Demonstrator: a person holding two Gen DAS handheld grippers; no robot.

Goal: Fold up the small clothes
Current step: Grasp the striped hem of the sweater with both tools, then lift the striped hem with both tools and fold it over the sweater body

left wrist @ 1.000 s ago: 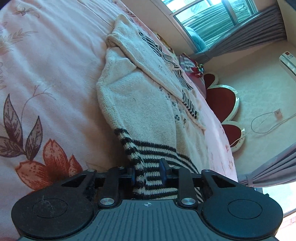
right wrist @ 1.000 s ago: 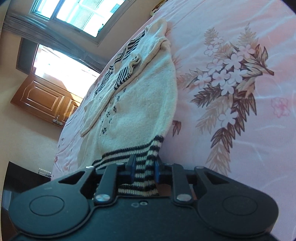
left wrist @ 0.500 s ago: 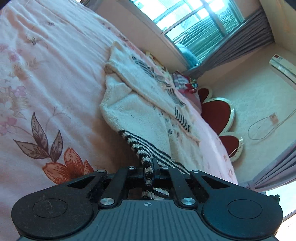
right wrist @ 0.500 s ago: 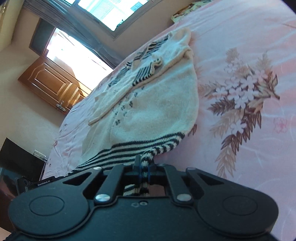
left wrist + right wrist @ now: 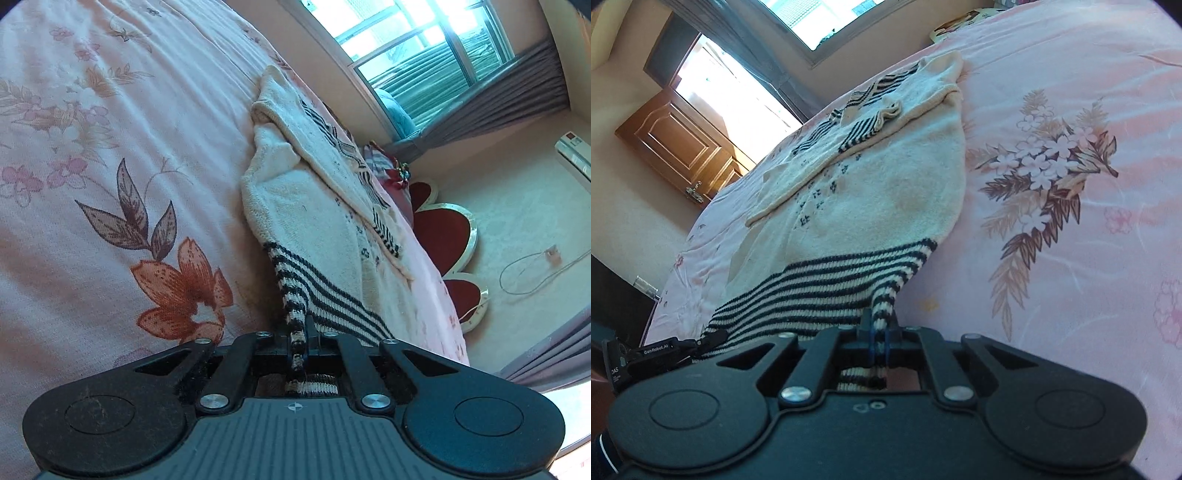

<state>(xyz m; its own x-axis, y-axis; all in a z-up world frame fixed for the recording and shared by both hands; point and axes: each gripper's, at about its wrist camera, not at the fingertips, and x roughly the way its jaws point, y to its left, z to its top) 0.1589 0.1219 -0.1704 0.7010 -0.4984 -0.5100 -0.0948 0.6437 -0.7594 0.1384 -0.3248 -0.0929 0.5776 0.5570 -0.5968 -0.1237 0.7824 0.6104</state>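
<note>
At the lower left of the right wrist view, "GenRobot.AI" is read on the left gripper (image 5: 713, 336) beside the striped hem. Both grippers are clamped on that hem of the cream sweater (image 5: 310, 206) (image 5: 886, 192), the left gripper (image 5: 300, 338) at lower centre of its view, the right gripper (image 5: 880, 334) likewise. The sweater is spread on a pink floral bedsheet (image 5: 110, 166) (image 5: 1071, 184), with bare sheet seen on its outer side in each view.

"GenRobot.AI" reads in white on the black left claw (image 5: 661, 350) device, with "DAS" beside it.
</note>
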